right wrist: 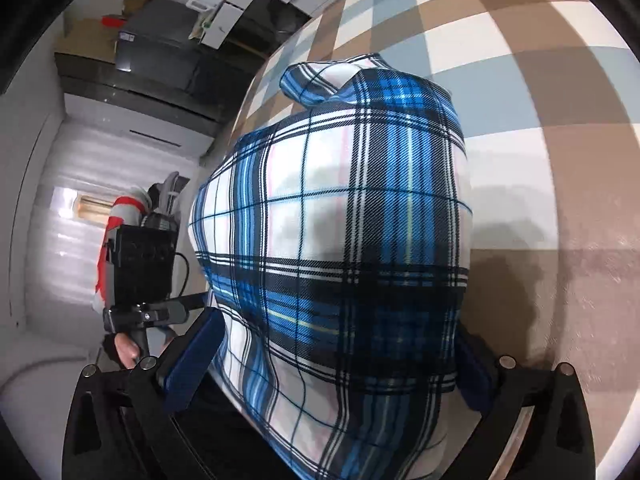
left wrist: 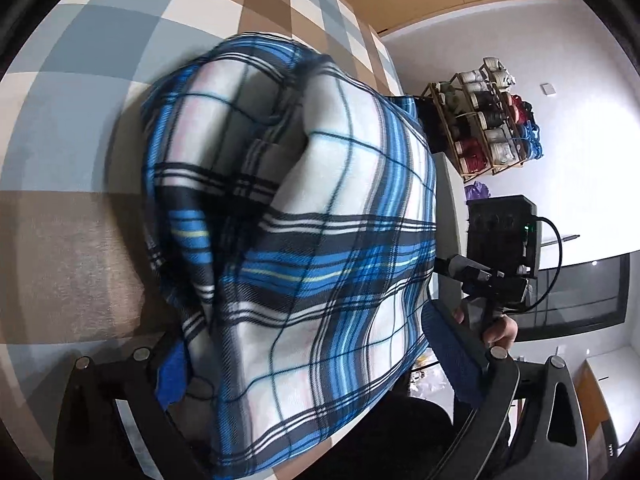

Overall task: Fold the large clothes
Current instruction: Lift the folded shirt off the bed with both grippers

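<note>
A blue, white and black plaid garment [left wrist: 304, 216] fills the middle of the left wrist view and hangs bunched over the checked surface. It also fills the right wrist view [right wrist: 344, 240]. My left gripper [left wrist: 316, 364] has its blue-padded fingers [left wrist: 452, 352] wide apart with the cloth draped between them; the grip itself is hidden. My right gripper [right wrist: 340, 364] also shows its blue pads [right wrist: 192, 360] far apart with cloth between. The other hand-held gripper body shows at the right edge of the left wrist view [left wrist: 500, 248] and at the left edge of the right wrist view [right wrist: 140, 272].
A checked beige, blue and white surface [left wrist: 80, 100] lies under the garment and also shows in the right wrist view [right wrist: 540, 100]. A wooden rack of yarn spools [left wrist: 488, 120] stands by the white wall. Dark cabinets and cardboard boxes [right wrist: 140, 52] line the far side.
</note>
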`<state>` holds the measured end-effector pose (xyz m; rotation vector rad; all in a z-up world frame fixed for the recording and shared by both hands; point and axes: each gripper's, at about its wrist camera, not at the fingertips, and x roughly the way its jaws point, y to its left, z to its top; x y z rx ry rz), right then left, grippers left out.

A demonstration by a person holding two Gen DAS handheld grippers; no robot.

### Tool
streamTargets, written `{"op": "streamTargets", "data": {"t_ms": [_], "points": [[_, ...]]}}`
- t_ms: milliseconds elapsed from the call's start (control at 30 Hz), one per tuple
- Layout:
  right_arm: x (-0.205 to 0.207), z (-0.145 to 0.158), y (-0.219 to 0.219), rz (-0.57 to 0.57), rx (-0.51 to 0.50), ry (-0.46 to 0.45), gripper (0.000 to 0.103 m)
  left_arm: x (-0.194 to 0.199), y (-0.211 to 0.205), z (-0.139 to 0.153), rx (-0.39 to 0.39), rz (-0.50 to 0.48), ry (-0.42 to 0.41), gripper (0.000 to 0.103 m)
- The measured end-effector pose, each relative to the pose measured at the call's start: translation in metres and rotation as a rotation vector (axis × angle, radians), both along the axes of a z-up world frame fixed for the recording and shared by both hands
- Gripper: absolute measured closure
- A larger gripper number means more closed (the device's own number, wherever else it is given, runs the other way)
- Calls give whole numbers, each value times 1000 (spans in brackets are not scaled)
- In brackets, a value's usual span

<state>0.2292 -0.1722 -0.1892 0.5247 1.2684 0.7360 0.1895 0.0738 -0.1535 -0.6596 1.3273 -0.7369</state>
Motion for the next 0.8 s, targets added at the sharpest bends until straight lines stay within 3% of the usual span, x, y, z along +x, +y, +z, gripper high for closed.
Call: {"op": "streamTargets", "data": {"t_ms": [100, 200, 267, 300, 333, 367, 467, 667, 800], "points": [[0, -7, -10, 10, 145, 30, 2, 4, -7, 3, -53, -12, 9, 5], [-8, -11, -20, -13, 245, 31, 24, 5, -11, 7, -55, -27, -7, 7], [-14, -12, -23, -24, 208, 8, 60, 2, -16, 12, -50, -47, -26, 24], [-16, -10, -18, -40, 174, -8, 65, 3, -15, 13, -44, -47, -35, 31], [-20, -9, -18, -60, 141, -29, 69, 2, -16, 14, -38, -44, -36, 45], [-22, -8, -17, -72, 123, -44, 72, 2, -16, 13, -33, -40, -33, 59], [-27, 0, -11, -93, 60, -104, 75, 3, -14, 5, -23, -11, -3, 82], [-38, 18, -2, -100, 3, -152, 78, -3, -16, 9, -25, -10, -22, 88], [-49, 34, 3, -88, -28, -177, 79, -5, -23, 12, -82, -29, -23, 88]]}}
